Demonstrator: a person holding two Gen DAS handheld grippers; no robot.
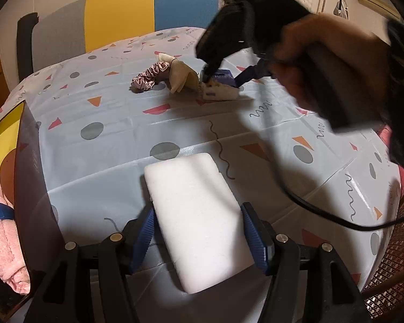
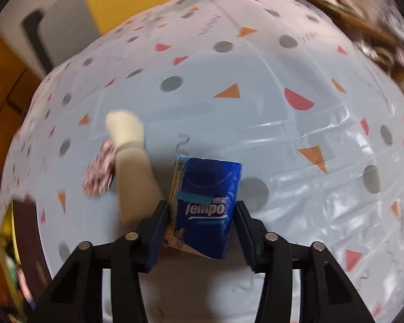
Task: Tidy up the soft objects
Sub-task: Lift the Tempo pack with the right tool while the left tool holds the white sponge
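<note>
Left gripper [image 1: 199, 238] is clamped on a white sponge [image 1: 195, 223], its long axis pointing away across the table [image 1: 256, 123]. Right gripper [image 2: 202, 212] straddles the blue tissue pack [image 2: 206, 204] lying lengthwise between its fingers; can't tell whether they're actually squeezing it

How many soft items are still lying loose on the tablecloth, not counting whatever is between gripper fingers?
2: a pink scrunchie and a beige sock, touching each other at the far side of the table, just left of the tissue pack. The right hand may hide more behind it.
</note>
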